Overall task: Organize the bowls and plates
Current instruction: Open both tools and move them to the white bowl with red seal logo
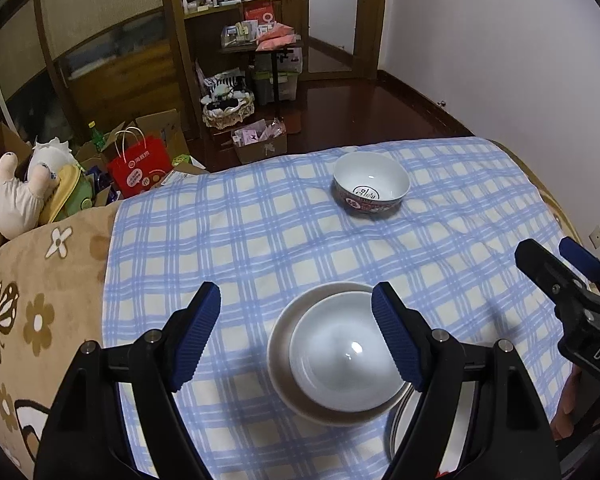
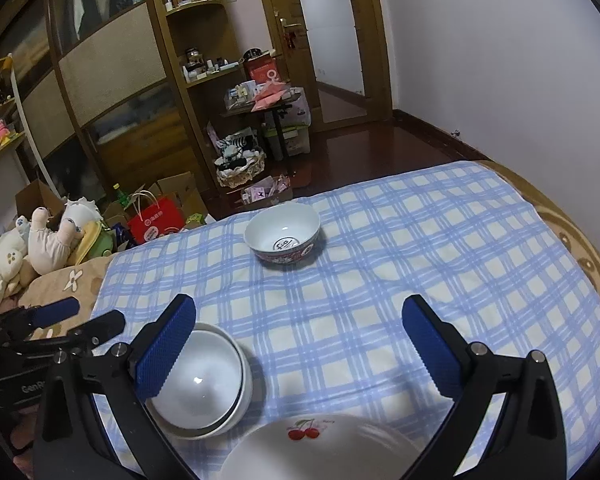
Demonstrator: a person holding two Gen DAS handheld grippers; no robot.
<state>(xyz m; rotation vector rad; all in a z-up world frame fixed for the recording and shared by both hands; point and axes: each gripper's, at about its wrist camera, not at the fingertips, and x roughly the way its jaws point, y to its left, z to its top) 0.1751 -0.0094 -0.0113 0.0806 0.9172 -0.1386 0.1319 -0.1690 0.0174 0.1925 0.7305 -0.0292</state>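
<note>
Two white bowls [image 1: 340,360] sit nested on the blue checked cloth [image 1: 260,240], just below and between the fingers of my open left gripper [image 1: 296,290], which touches nothing. In the right wrist view the same nested bowls [image 2: 204,384] lie behind the left finger. My right gripper [image 2: 299,302] is wide open and empty above a white plate with a cherry print [image 2: 320,448] at the near edge. A patterned bowl [image 1: 370,182] [image 2: 284,236] stands upright alone farther back. Each gripper shows in the other's view: the right gripper [image 1: 548,246] and the left gripper [image 2: 96,312].
The cloth covers a bed with a brown flowered blanket [image 1: 40,280] on the left. Stuffed toys [image 1: 16,196] lie at the far left edge. On the floor beyond are a red paper bag [image 1: 140,168] and cardboard boxes [image 1: 260,144]. A white wall [image 1: 500,60] runs along the right.
</note>
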